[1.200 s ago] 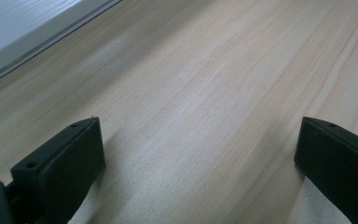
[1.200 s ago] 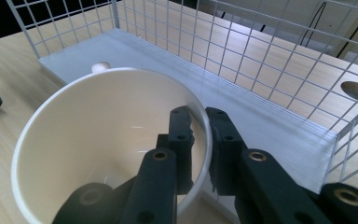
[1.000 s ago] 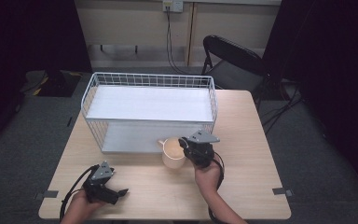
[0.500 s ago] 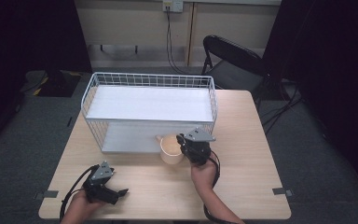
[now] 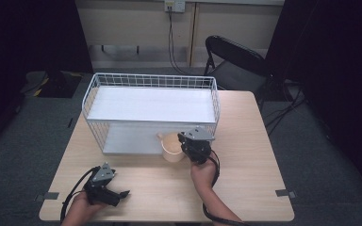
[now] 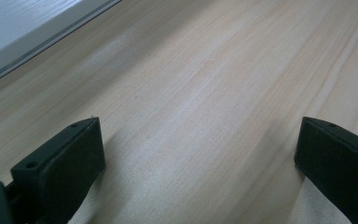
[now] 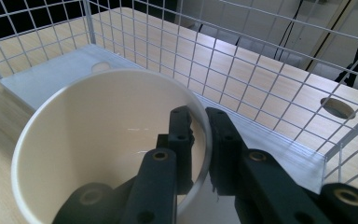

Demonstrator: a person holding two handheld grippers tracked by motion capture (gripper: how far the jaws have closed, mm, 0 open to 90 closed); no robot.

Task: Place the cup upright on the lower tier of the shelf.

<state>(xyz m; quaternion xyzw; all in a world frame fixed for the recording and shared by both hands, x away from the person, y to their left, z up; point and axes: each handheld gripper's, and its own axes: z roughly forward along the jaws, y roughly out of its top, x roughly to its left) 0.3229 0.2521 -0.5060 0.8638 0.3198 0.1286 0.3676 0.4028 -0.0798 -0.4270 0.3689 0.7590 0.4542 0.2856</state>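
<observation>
A pale beige plastic cup with a small side handle (image 5: 172, 147) stands upright on the light wooden surface (image 5: 245, 141), just in front of the near edge of the white wire-mesh two-tier rack (image 5: 151, 110) and a little right of the middle of the scene. The right gripper (image 5: 194, 146) is at the cup's right side. In the right gripper view its two black fingers (image 7: 182, 126) pinch the cup's (image 7: 98, 140) thin rim, one inside the wall and one outside, closed narrowly on it. The cup is empty, its inner wall smooth and cream-coloured. Beyond it in that view lie the rack's (image 7: 270, 70) white lower shelf and its mesh wall.

The left gripper (image 5: 104, 186) rests low at the near left of the surface, well apart from the cup and the rack, held in the person's left hand (image 5: 82, 207). In the left gripper view its fingers (image 6: 65, 163) stand wide apart with nothing between them, only bare wood grain (image 6: 214, 84) below.

A black folding chair (image 5: 235, 63) stands on the grey floor beyond the far right corner of the surface.
</observation>
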